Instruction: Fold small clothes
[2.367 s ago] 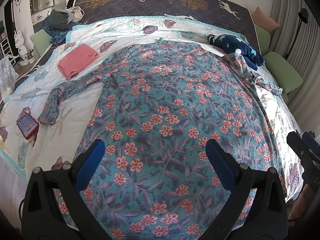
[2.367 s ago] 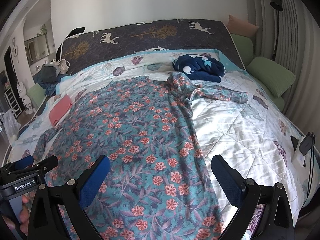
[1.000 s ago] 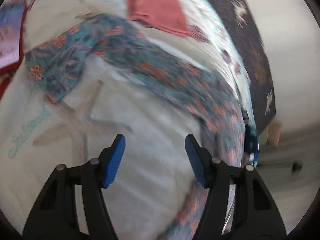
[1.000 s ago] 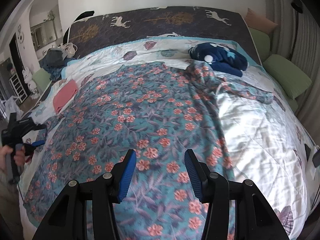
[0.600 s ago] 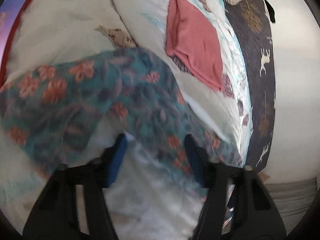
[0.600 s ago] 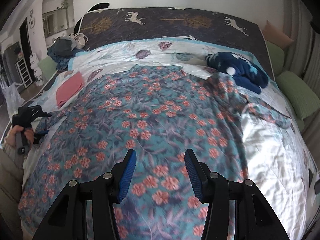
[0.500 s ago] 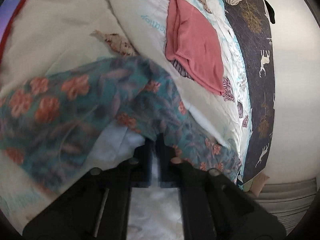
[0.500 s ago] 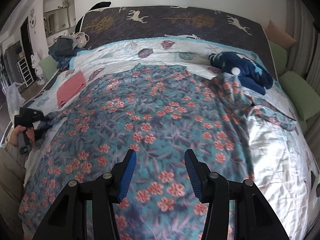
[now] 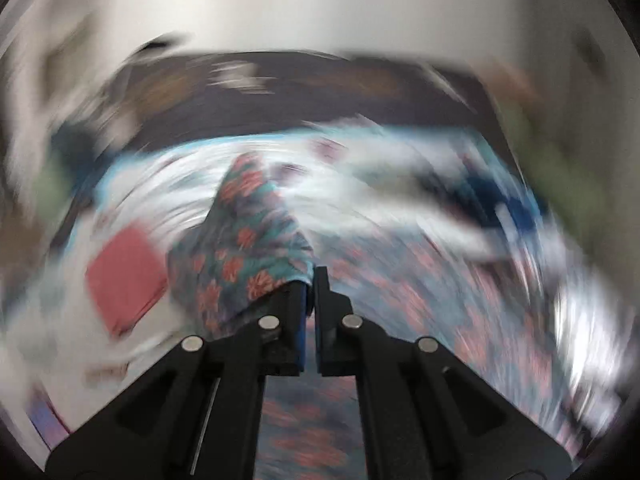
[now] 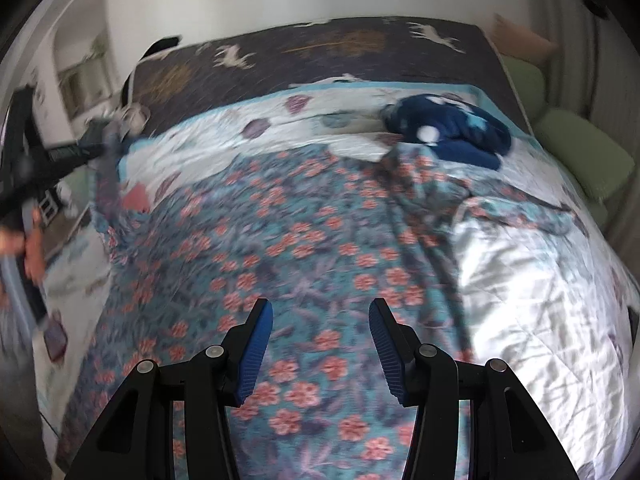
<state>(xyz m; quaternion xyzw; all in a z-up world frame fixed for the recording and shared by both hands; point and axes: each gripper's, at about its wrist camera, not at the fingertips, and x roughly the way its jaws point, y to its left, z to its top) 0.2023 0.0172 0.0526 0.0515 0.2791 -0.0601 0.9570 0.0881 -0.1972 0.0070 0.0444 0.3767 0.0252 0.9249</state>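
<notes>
A teal dress with pink flowers (image 10: 320, 260) lies spread flat over the bed. In the left wrist view my left gripper (image 9: 311, 284) is shut on the end of the dress's left sleeve (image 9: 248, 240), which bunches up over its tips; this view is heavily blurred. The right wrist view shows that sleeve (image 10: 108, 192) lifted off the bed at the far left, hanging from the left gripper (image 10: 102, 146) held by a person's hand (image 10: 34, 248). My right gripper (image 10: 320, 344) hovers open over the dress's lower middle, with nothing between its fingers.
A folded pink cloth (image 10: 136, 198) lies beside the lifted sleeve. A dark blue starred garment (image 10: 452, 136) sits at the dress's right shoulder. Bare white quilt (image 10: 540, 280) shows on the right, green cushions (image 10: 584, 156) beyond it. A red-edged flat item (image 10: 54, 336) rests near the left edge.
My left gripper closed on the sleeve end and lifted it off the quilt, swinging round to face the headboard. The right gripper drifted sideways over the dress, still open.
</notes>
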